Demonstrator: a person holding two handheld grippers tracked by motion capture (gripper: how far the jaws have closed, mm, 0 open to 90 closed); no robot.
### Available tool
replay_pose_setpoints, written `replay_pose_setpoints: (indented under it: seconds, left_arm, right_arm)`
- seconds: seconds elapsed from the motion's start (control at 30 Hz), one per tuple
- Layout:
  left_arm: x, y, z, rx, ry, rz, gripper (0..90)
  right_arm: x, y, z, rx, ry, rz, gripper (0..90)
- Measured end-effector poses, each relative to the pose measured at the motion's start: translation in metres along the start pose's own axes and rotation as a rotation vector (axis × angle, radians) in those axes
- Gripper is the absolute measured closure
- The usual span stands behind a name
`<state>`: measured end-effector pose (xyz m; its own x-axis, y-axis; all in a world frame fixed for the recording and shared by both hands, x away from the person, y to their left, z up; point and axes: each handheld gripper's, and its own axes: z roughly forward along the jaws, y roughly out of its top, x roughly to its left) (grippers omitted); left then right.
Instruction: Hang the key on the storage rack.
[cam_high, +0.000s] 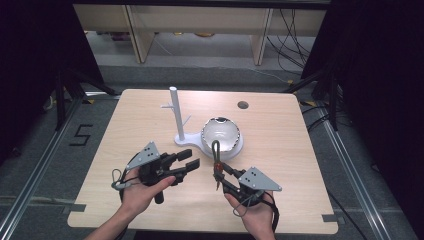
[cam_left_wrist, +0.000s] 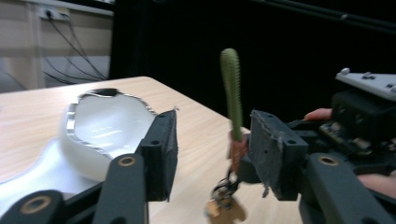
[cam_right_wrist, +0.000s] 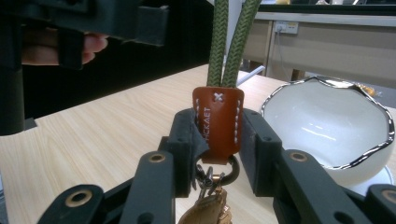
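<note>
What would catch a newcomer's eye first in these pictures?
The right hand-held gripper clamps a brown leather keychain tab, its green cord loop standing up, near the table's middle. Just behind sits a white bowl with a wavy silver rim, beside a white peg stand.

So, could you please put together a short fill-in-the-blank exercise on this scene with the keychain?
1. The right gripper is shut on the keychain's brown ____ tab.
2. The keychain's cord loop is ____ in colour.
3. The white bowl stands beside a white ____ with pegs.
4. The left gripper has ____ between its jaws.

Missing words: leather; green; stand; nothing
</note>
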<state>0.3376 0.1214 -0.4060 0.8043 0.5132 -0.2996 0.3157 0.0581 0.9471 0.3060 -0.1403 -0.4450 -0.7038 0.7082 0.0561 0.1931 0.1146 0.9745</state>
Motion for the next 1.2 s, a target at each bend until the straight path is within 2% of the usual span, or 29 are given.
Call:
replay_pose_setpoints:
  seconds: [0.1, 0.17, 0.2, 0.23, 0.27, 0.3, 0.33, 0.37, 0.47, 0.5, 0.57, 0.67, 0.73, 0.77, 0.8, 0.83, 0.93, 0.97, 1.03, 1.1, 1.13, 1.2]
  left_arm:
    - [-0.002, 0.002, 0.007, -0.004, -0.021, -0.006, 57.5]
    - [-0.002, 0.003, 0.011, -0.002, -0.028, -0.01, 60.0]
    - [-0.003, 0.004, 0.013, 0.001, -0.031, -0.014, 60.9]
    - [-0.003, 0.004, 0.015, 0.007, -0.034, -0.009, 62.2]
    - [-0.004, 0.005, 0.017, 0.01, -0.038, -0.01, 63.4]
    - [-0.004, 0.005, 0.018, 0.014, -0.04, -0.008, 64.7]
    - [-0.005, 0.005, 0.019, 0.019, -0.042, -0.006, 65.9]
    - [-0.005, 0.005, 0.02, 0.022, -0.045, -0.005, 66.9]
    - [-0.006, 0.005, 0.023, 0.032, -0.049, -0.001, 70.1]
    - [-0.006, 0.005, 0.024, 0.034, -0.048, -0.002, 70.8]
    - [-0.006, 0.005, 0.025, 0.037, -0.046, 0.001, 72.0]
    - [-0.006, 0.004, 0.025, 0.042, -0.041, 0.003, 74.3]
    - [-0.005, 0.003, 0.026, 0.044, -0.041, 0.006, 74.6]
    - [-0.006, 0.002, 0.026, 0.047, -0.036, -0.001, 74.6]
    - [-0.006, 0.002, 0.026, 0.047, -0.036, -0.001, 75.2]
    - [-0.006, 0.001, 0.026, 0.04, -0.031, 0.004, 77.2]
    - [-0.006, 0.001, 0.025, 0.037, -0.028, 0.006, 82.1]
    - [-0.006, 0.001, 0.025, 0.041, -0.018, -0.01, 82.7]
    - [-0.006, 0.001, 0.025, 0.045, -0.024, 0.006, 83.0]
    - [-0.006, 0.001, 0.025, 0.048, -0.018, 0.003, 83.0]
    - [-0.007, 0.001, 0.025, 0.048, -0.02, 0.0, 83.0]
    - [-0.006, 0.0, 0.025, 0.05, -0.011, -0.002, 83.1]
  right_arm:
    - [0.001, 0.0, 0.002, -0.003, -0.009, -0.026, 68.4]
    - [0.004, 0.0, 0.002, 0.008, 0.0, -0.003, 68.4]
    - [0.003, 0.0, 0.002, 0.008, -0.013, -0.031, 68.4]
    - [0.003, -0.001, 0.003, -0.007, -0.005, -0.025, 68.4]
    - [0.004, 0.0, 0.003, 0.005, -0.008, -0.03, 68.4]
    - [0.005, -0.001, 0.003, 0.017, -0.007, -0.014, 68.4]
    - [0.004, -0.001, 0.004, 0.002, -0.008, -0.032, 68.4]
    - [0.006, -0.001, 0.004, 0.017, 0.005, -0.016, 68.4]
    - [0.006, -0.001, 0.003, 0.024, -0.006, -0.027, 68.4]
    - [0.006, -0.001, 0.005, 0.015, 0.005, -0.03, 68.4]
    - [0.005, -0.001, 0.005, -0.001, -0.004, -0.055, 68.4]
    - [0.005, -0.001, 0.005, 0.003, -0.005, -0.063, 68.4]
    - [0.007, -0.001, 0.005, 0.018, -0.001, -0.049, 68.4]
    - [0.009, -0.001, 0.004, 0.027, -0.005, -0.018, 68.4]
    - [0.009, -0.001, 0.004, 0.027, -0.005, -0.018, 68.4]
    - [0.007, -0.001, 0.005, 0.019, -0.024, -0.058, 68.4]
    - [0.007, -0.001, 0.005, 0.018, -0.013, -0.064, 68.3]
    - [0.008, -0.002, 0.007, 0.006, 0.0, -0.057, 68.3]
    - [0.008, -0.002, 0.008, 0.006, -0.001, -0.063, 68.3]
    - [0.01, -0.002, 0.006, 0.031, -0.012, -0.058, 68.3]
    - [0.009, -0.002, 0.007, 0.015, -0.013, -0.083, 68.3]
    - [0.01, -0.002, 0.007, 0.012, -0.022, -0.075, 68.3]
